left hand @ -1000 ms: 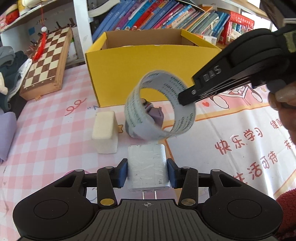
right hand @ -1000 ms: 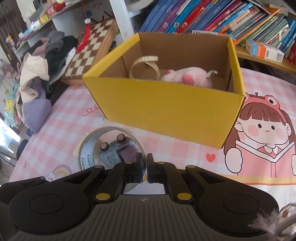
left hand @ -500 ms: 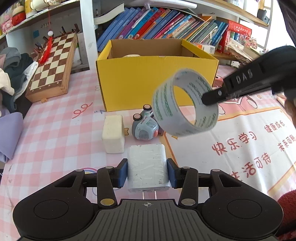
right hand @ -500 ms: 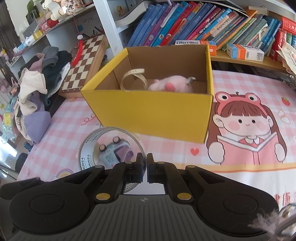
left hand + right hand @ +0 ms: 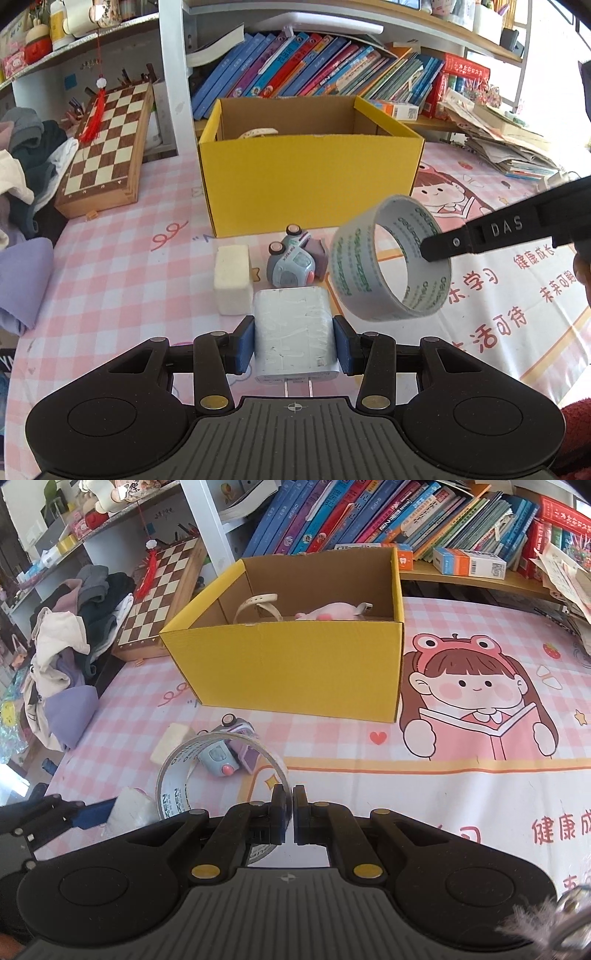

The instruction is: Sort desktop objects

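Observation:
My left gripper [image 5: 293, 345] is shut on a white power adapter [image 5: 294, 330], its prongs pointing back at the camera. My right gripper [image 5: 289, 805] is shut on the rim of a clear tape roll [image 5: 177, 775], held in the air; the tape roll [image 5: 388, 258] hangs right of the adapter in the left wrist view. A small grey toy car [image 5: 293, 258] and a cream sponge block [image 5: 232, 278] lie on the tablecloth in front of the open yellow box [image 5: 310, 181]. Inside the yellow box [image 5: 295, 664] lie a pink plush [image 5: 328, 612] and a cream strap [image 5: 258, 603].
A folded chessboard [image 5: 107, 147] leans at the back left beside a clothes pile [image 5: 66, 653]. Books [image 5: 314, 66] fill the shelf behind the box. A cartoon mat [image 5: 472, 709] covers the table's right side. Papers [image 5: 506, 144] are stacked at the far right.
The right gripper has carried the tape roll rightward and down, away from the box front. Both cameras have pulled back from the box. The adapter stays clamped in the left gripper.

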Action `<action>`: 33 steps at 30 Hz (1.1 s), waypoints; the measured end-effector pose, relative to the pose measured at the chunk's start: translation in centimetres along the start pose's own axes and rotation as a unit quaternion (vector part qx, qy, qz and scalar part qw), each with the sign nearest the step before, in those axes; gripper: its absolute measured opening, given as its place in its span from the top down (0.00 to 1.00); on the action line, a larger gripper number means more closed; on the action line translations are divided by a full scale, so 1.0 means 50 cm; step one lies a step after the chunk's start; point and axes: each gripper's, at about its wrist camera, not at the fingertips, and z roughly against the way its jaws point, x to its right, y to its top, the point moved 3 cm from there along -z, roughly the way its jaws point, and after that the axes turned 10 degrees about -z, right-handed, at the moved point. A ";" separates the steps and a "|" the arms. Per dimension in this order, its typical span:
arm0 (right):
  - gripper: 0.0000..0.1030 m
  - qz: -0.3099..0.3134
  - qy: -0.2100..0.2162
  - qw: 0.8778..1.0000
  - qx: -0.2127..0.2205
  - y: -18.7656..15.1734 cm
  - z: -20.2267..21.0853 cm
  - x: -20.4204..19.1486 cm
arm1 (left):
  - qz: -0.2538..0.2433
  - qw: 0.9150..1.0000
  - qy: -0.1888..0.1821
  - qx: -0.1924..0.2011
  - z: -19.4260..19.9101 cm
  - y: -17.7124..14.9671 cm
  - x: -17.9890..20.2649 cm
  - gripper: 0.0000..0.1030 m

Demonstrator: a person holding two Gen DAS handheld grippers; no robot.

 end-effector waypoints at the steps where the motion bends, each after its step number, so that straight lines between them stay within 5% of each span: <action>1: 0.96 -0.001 -0.001 1.000 0.000 -0.002 0.003 0.001 | -0.001 1.000 -0.001 0.002 0.002 0.002 -0.001 0.59; 20: 0.96 0.001 -0.012 1.000 0.005 -0.009 0.036 0.015 | -0.023 0.999 -0.014 0.033 0.027 0.049 -0.001 0.59; 33: 0.96 0.053 0.011 0.998 0.035 0.076 0.080 -0.007 | -0.052 0.996 -0.013 0.066 0.036 0.123 -0.008 0.59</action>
